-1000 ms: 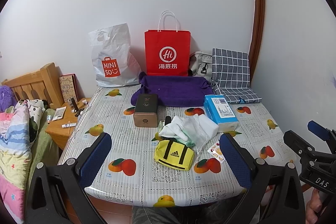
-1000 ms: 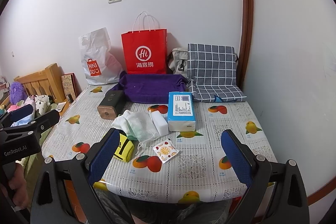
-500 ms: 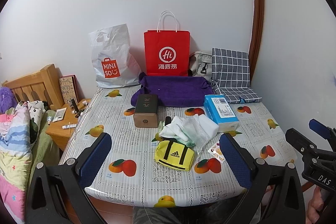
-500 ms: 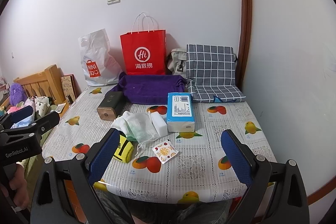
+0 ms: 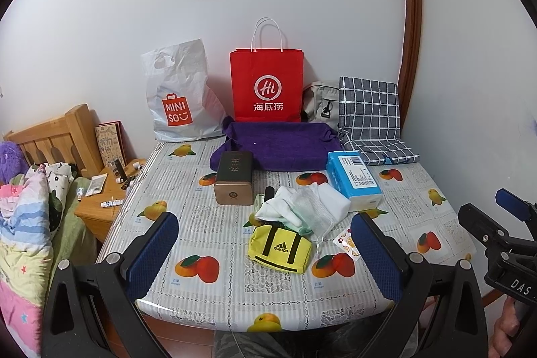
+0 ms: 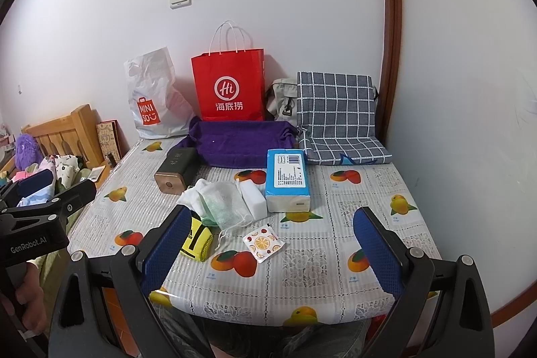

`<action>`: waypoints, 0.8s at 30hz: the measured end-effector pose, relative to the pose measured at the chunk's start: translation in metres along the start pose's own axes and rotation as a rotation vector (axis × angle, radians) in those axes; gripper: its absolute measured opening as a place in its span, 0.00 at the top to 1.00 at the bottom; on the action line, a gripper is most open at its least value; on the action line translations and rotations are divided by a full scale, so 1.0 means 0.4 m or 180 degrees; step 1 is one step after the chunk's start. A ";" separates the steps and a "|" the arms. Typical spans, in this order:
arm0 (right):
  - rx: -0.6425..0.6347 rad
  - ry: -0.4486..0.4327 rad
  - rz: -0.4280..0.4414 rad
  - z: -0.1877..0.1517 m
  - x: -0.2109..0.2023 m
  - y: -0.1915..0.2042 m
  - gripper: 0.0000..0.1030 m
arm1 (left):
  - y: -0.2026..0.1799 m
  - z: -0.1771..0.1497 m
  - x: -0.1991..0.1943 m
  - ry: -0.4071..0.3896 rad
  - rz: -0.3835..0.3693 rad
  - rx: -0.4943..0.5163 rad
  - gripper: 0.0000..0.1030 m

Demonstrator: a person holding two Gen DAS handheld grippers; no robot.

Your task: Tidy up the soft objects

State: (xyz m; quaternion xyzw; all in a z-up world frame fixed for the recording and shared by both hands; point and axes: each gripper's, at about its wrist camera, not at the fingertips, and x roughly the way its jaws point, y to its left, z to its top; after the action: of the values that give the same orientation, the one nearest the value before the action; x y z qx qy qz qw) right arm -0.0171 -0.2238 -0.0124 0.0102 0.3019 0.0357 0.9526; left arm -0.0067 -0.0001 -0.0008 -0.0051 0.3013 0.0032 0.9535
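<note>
Hardly anything had moved; the left gripper (image 5: 265, 244) and right gripper (image 6: 272, 234) stayed spread wide, empty, the yellow pouch (image 5: 278, 248) ahead between the left's fingers.

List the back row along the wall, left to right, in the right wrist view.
White Miniso plastic bag → red Haidilao paper bag → beige backpack → grey checked cushion.

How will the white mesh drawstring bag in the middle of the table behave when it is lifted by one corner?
The white mesh drawstring bag looks thin and crumpled, so it will probably hang limp and fold. Its loose cord trails on the fruit-print tablecloth and may drag or snag. It overlaps the white cloth, which might come along.
</note>
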 end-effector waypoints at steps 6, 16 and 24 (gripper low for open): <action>-0.0001 -0.0009 -0.0003 0.000 -0.001 -0.001 0.07 | 0.001 0.002 -0.001 0.0002 0.0000 0.0004 0.00; -0.0002 -0.0006 -0.0006 0.002 -0.002 -0.001 0.07 | 0.006 0.007 -0.001 0.0001 -0.0002 0.0001 0.00; -0.0014 -0.0023 -0.0005 0.002 -0.003 0.002 0.07 | 0.004 0.012 -0.001 0.0006 -0.0004 0.0016 0.00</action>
State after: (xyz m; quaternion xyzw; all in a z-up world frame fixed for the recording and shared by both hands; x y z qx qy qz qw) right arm -0.0177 -0.2232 -0.0109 0.0079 0.2985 0.0356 0.9537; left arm -0.0041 0.0017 0.0034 -0.0029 0.3023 0.0019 0.9532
